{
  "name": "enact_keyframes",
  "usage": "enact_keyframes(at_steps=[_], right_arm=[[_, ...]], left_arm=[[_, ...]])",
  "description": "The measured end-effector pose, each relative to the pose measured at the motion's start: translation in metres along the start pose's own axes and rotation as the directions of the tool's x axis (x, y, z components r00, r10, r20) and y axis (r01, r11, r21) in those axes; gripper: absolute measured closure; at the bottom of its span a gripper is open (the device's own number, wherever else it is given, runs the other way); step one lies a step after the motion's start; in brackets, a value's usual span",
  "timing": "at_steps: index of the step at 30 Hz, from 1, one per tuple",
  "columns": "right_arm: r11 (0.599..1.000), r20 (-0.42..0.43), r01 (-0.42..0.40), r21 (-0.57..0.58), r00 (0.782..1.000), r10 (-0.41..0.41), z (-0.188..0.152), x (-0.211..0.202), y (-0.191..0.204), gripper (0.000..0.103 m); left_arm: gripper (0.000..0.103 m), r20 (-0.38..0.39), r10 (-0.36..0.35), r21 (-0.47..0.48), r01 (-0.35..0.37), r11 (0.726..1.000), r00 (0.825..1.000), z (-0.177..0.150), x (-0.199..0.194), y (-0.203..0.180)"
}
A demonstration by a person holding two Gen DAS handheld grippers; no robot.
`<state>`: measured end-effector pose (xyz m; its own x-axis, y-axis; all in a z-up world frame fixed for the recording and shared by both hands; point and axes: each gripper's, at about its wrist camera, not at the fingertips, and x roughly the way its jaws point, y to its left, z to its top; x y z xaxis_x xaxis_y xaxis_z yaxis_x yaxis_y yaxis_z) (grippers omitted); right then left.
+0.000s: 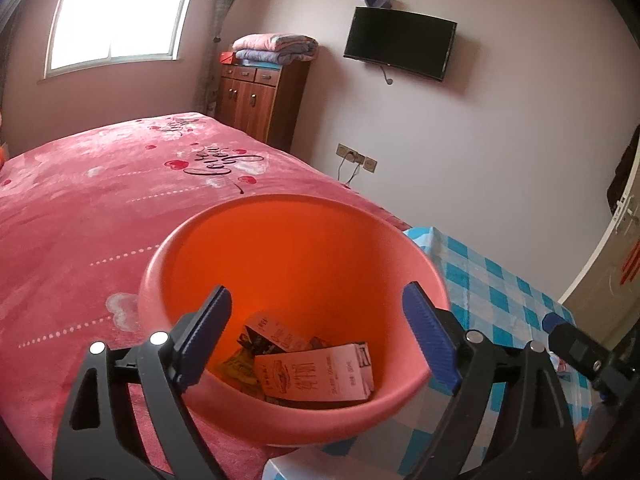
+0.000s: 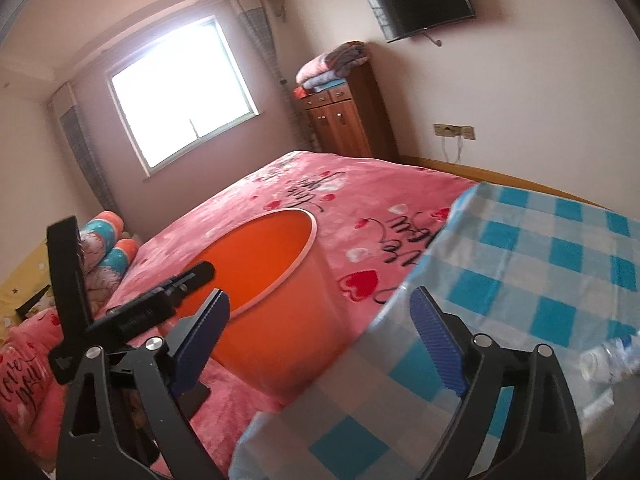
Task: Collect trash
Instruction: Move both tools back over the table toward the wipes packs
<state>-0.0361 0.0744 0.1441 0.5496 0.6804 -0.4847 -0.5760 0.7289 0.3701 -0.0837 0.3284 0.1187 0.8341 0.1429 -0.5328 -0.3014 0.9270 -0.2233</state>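
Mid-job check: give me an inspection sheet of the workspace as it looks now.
Surface: pink bedspread, with a blue checked cloth at its end.
Job's things: orange bin on the bed, holding cardboard cartons and wrappers.
Clutter: clear plastic bottle lying on the checked cloth.
Grippers: left tool open above the bin, empty; right tool open, empty, over the cloth's edge.
Cables: cords hanging from the wall sockets.
Surroundings: window, wooden cabinet topped with folded blankets, wall television.
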Motion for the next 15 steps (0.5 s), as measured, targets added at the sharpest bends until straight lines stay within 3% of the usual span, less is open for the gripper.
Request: enact_keyframes(at_steps=[9, 15], right_arm=[[0.997, 0.021, 0.051, 0.054, 0.998, -0.053, -0.022, -0.025, -0.025, 0.009], [0.995, 0.023, 0.086, 0.054, 0.996, -0.088, -0.034, -0.039, -0.035, 0.009]], left_arm=[[0.013, 0.022, -0.031, 0.055, 0.030, 0.998, 0.999, -0.006, -0.011, -0.025], [0.013, -0.005, -0.071, 0.092, 0.071, 0.993, 0.997, -0.016, -0.013, -0.049]])
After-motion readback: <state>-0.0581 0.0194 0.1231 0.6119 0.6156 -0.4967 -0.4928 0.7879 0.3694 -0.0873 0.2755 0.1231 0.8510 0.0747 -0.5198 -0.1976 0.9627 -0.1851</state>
